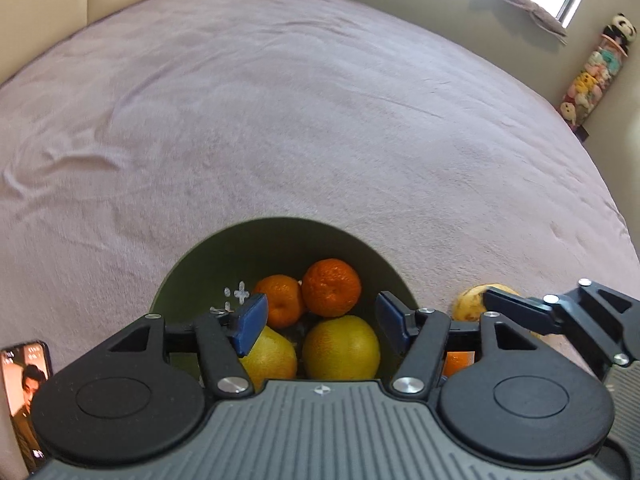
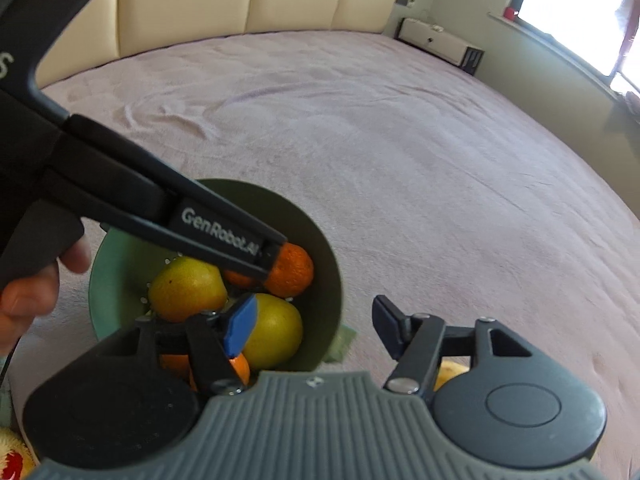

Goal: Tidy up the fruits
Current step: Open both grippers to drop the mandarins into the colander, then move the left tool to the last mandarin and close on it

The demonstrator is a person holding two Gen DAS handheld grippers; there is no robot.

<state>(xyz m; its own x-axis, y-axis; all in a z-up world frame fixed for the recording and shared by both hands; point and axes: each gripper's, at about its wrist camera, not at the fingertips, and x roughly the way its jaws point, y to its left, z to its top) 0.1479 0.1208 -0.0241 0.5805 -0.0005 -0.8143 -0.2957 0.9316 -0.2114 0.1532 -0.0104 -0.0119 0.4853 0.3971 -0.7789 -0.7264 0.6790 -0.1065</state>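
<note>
Both grippers over the green fruit bowl [image 1: 192,268] on the bed [image 1: 280,120].
Left gripper [image 1: 320,316] spread wide above oranges [image 1: 331,287] and pears [image 1: 341,347] — right gripper [image 2: 316,322] also spread, empty.

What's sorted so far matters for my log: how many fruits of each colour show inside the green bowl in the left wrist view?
Orange fruits: 2
Yellow-green fruits: 2
Total in the green bowl: 4
</note>
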